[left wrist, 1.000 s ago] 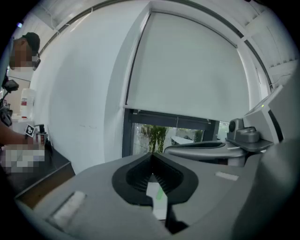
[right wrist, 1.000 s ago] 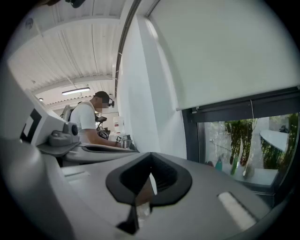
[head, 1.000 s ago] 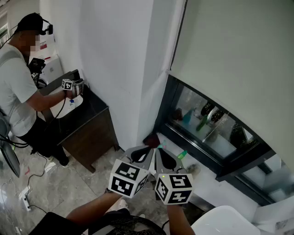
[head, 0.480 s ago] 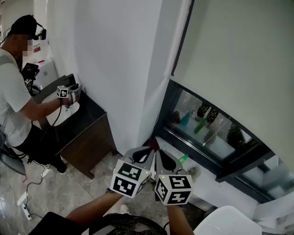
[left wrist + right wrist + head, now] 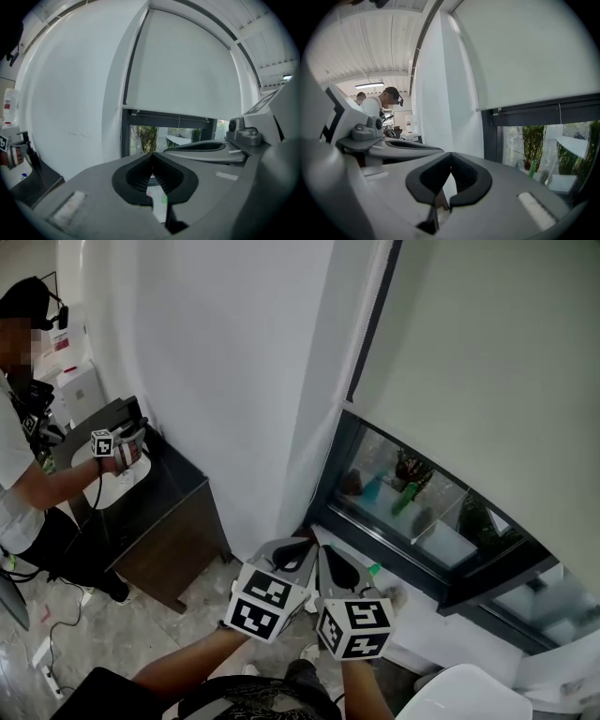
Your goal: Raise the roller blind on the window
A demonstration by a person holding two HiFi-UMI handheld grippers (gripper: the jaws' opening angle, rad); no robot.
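Observation:
A pale roller blind [image 5: 487, 362] hangs over the upper part of the window, and its lower edge leaves a strip of dark-framed glass [image 5: 403, 498] uncovered. The blind also shows in the left gripper view [image 5: 183, 70] and the right gripper view [image 5: 525, 51]. My left gripper [image 5: 302, 545] and right gripper [image 5: 323, 551] are held side by side at the bottom centre. They point toward the window's lower left corner, well short of the blind. Both are shut with nothing between the jaws, as the left gripper [image 5: 151, 155] and right gripper [image 5: 450, 155] show in their own views.
A white wall column [image 5: 272, 381] stands left of the window. A dark cabinet [image 5: 173, 512] sits at the left, where another person [image 5: 23, 474] holds a gripper. Green items [image 5: 375, 568] lie on the white sill. A white rounded object [image 5: 459, 695] is at the bottom right.
The cabinet and the other person have slid leftward in the head view. My two grippers stay together at the bottom centre, both still shut and empty.

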